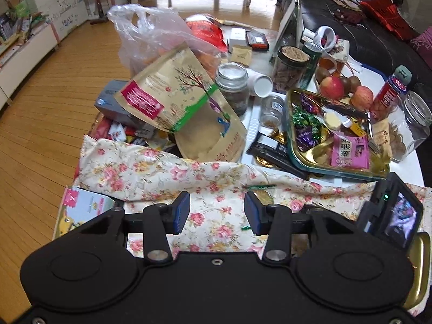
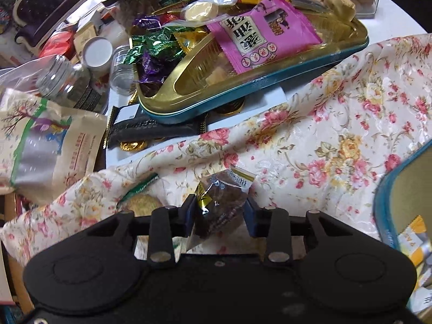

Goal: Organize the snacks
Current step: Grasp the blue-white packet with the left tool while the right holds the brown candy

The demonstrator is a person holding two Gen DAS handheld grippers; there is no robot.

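A gold tin tray with a teal rim (image 1: 294, 159) (image 2: 172, 89) holds a pink snack packet (image 1: 350, 149) (image 2: 263, 36), purple and green wrapped candies (image 1: 305, 127) (image 2: 154, 48) and other sweets. My right gripper (image 2: 220, 213) is shut on a dark snack in a clear wrapper (image 2: 221, 202), above the floral cloth (image 2: 310, 140). My left gripper (image 1: 217, 212) is open and empty over the same floral cloth (image 1: 172, 167). The right gripper's body (image 1: 391, 213) shows at the right in the left wrist view.
A large beige pouch (image 1: 186, 108) (image 2: 46, 140), glass jars (image 1: 233, 86), a plastic bag (image 1: 151, 35), apples (image 1: 332, 87), a red bottle (image 1: 388, 94) and a black packet (image 2: 151, 127) crowd the table. A second teal-rimmed tin (image 2: 388, 189) lies at the right. A wrapped biscuit (image 2: 143, 202) lies on the cloth.
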